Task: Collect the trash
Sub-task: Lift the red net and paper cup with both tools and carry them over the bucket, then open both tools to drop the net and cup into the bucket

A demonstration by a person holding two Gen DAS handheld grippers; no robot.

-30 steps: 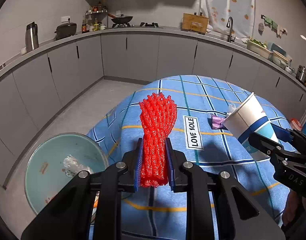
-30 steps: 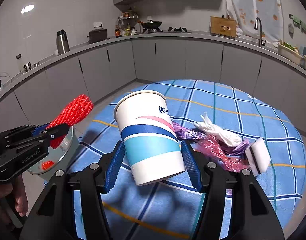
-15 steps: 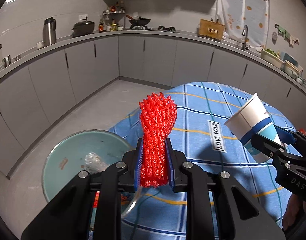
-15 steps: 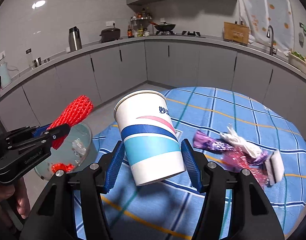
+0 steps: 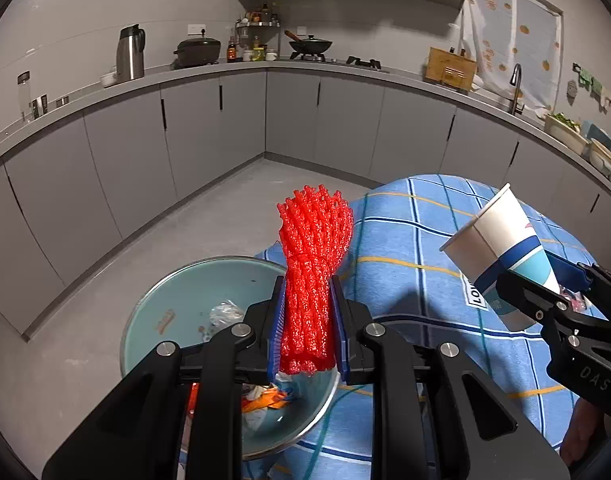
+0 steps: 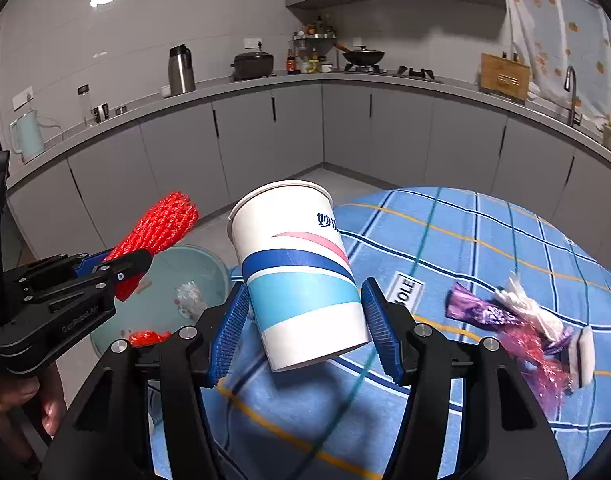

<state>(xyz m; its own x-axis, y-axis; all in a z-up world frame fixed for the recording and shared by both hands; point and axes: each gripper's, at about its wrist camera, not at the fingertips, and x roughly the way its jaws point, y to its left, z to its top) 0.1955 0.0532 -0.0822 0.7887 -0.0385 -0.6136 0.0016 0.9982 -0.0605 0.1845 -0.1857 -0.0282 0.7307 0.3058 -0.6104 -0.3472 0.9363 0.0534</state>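
Bin (image 5: 177, 300) left of table (image 5: 425, 240)

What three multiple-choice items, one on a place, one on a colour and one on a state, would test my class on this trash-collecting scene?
1. Where is the trash bin?
A. On the counter
B. On the floor beside the table's edge
C. On the tablecloth

2. What colour is the foam net held in the left gripper?
A. Red
B. Green
C. White

3. How is the paper cup in the right gripper?
A. Lying flat on the table
B. Crushed inside the bin
C. Held off the table, mouth away from the camera

Answers:
1 B: the round bin sits low on the grey floor against the blue checked tablecloth.
2 A: the net between the blue pads is bright red.
3 C: the pads clamp its sides, and its rim tilts away above the cloth.
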